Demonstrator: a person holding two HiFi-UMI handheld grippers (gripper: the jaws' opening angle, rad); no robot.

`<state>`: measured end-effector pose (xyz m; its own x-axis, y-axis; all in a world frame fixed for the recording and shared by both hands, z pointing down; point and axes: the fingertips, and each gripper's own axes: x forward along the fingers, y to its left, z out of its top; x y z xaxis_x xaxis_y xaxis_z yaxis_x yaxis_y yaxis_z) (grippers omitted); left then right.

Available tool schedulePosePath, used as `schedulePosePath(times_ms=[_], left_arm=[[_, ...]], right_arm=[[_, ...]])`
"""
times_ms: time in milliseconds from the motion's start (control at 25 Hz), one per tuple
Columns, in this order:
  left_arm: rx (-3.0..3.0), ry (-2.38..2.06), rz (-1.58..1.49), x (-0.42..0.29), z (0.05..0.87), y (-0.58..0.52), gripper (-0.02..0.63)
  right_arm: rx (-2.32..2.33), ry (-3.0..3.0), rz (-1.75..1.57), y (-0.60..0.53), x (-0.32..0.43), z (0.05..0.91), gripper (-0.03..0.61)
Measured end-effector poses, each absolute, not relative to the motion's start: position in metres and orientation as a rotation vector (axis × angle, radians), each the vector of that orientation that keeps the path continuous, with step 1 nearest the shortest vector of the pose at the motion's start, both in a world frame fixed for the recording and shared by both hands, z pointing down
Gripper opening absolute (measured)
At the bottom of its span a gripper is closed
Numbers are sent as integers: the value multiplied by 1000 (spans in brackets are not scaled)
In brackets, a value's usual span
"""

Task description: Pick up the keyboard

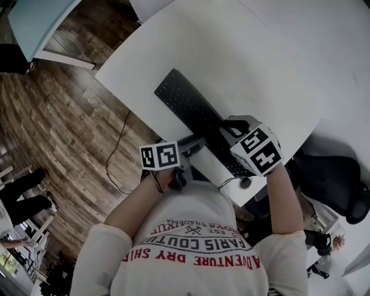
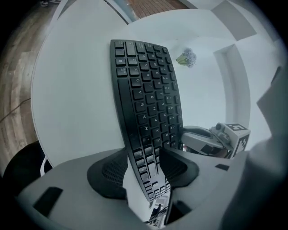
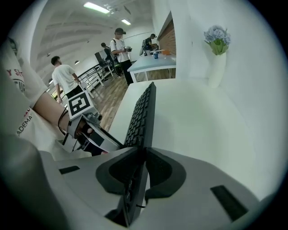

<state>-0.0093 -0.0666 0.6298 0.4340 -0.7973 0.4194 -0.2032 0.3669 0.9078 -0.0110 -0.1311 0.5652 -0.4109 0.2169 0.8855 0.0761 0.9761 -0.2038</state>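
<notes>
Keyboard (image 1: 193, 113) lies slantwise on the white counter (image 1: 248, 58), its near end at the counter's edge. The left hand-held gripper (image 2: 150, 173) straddles that end with jaws wide, not pinching. The right hand-held gripper (image 3: 140, 170) is clamped on the thin edge. Mid-grasp, I'd judge: the left should close before lifting. Bare counter lies beyond.

An open-plan office is shown: a white desk (image 1: 260, 69) with a keyboard (image 1: 188, 110) is set on a wood-plank floor (image 1: 58, 133), a black chair (image 1: 330, 170) is seen at the lower right, and people (image 3: 120, 47) are gathered round another desk (image 3: 150, 63) under strip lights (image 3: 95, 6) at upper left.
</notes>
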Motion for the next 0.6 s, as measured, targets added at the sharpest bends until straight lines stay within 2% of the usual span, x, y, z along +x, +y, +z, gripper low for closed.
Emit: schedulePosePath(times_ms=[600], left_arm=[[1315,-1020,-480,12,620,-81,216]], right_arm=[[-204,-1977,-5,-118,4,532,46]])
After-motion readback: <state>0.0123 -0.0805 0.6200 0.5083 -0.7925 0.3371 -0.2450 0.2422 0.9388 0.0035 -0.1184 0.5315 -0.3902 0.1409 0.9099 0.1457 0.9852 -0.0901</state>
